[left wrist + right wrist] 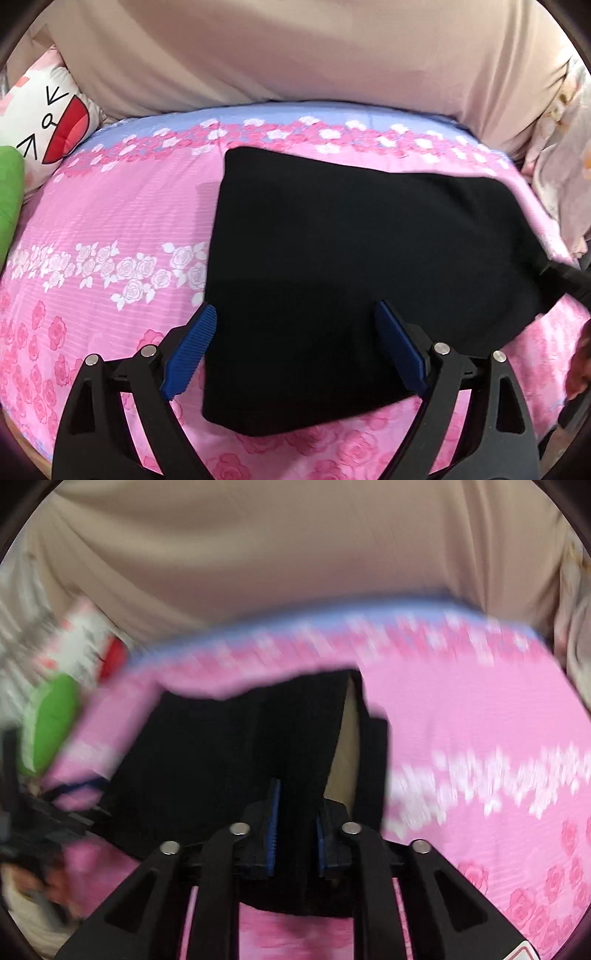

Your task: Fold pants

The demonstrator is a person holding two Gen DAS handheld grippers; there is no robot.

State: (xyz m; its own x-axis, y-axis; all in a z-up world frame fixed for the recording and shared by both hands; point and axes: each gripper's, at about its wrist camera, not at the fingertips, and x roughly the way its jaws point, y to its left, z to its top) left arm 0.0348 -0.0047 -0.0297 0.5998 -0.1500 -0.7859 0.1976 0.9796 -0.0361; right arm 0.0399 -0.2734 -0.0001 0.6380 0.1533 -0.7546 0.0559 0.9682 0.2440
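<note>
The right hand-held gripper [295, 827] has its blue pads drawn close together on a fold of the black pants [229, 760], and the cloth runs up between them, so it reads as clamped on the pants at their near edge; just beyond its right jaw a flap of the fabric stands lifted, showing a pale lining. The view from this gripper is smeared, so how deep the bite goes cannot be told. The left hand-held gripper [295, 325] hangs with its jaws spread wide apart over the near part of the pants [351, 277], gripping nothing, with one pad over the cloth's left edge and the other over its middle. The pants lie as a flat dark panel on the bed, on a pink rose-print bedsheet [110, 221], reaching away from the left gripper and off to its right, where a dark tip of the other gripper meets the far corner. To do this fold well, the left gripper would probably do best to settle onto the near left corner and close on every layer at once, so that both corners rise level. Moving both together and keeping the edge taut should keep the layers from sliding. Beyond the pants the bedsheet ends at a beige cover [295, 55], and far to the left sit a cartoon-face cushion [48, 110] and a green cushion [11, 184], well apart from the work.
</note>
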